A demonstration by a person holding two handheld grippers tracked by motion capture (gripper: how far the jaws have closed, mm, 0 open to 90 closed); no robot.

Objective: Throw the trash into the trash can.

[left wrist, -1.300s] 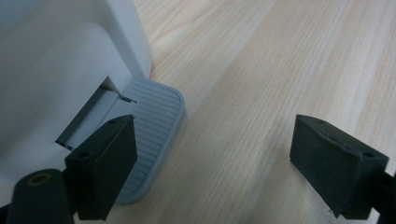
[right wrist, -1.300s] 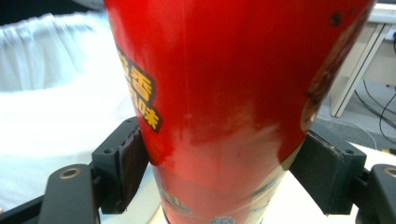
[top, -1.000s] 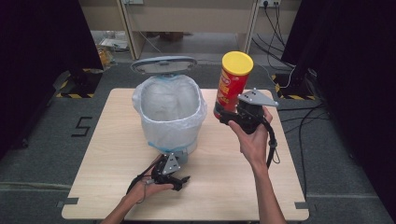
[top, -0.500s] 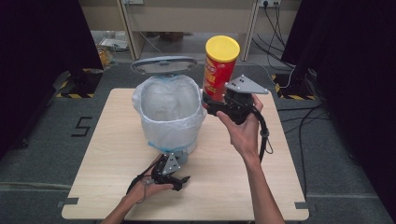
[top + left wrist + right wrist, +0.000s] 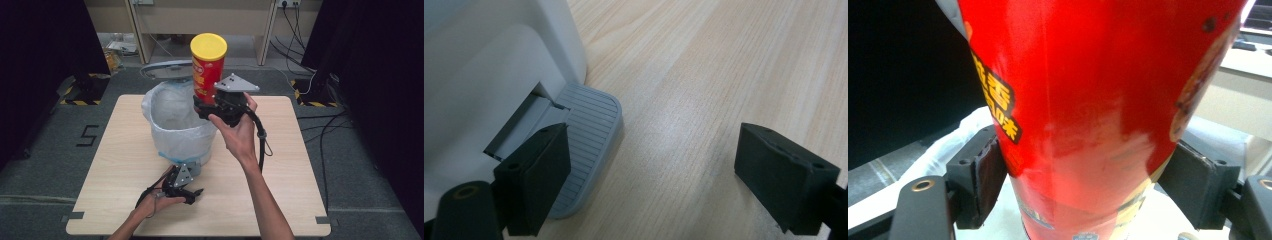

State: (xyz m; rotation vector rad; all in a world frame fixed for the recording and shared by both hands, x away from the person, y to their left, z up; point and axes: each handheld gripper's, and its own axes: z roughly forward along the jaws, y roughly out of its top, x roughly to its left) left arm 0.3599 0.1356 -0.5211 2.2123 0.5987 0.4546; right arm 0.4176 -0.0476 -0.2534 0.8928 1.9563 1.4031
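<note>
Fig. — Right gripper (image 5: 209,107) clamped on red chip can (image 5: 207,65) w/ yellow lid, held upright over the 2 o'clock rim of the bag-lined pedal bin (image 5: 175,125); bin lid (image 5: 165,70) stands raised at 12 o'clock. Left gripper (image 5: 192,192), jaws apart and holding nothing, has one pad on the grey pedal (image 5: 584,150) at the bin's 6 o'clock foot. To do it well, probably: keep the pedal pressed so the lid stays up, bring the can toward the bin's centre, lower — then release, clear of the liner edge.
</note>
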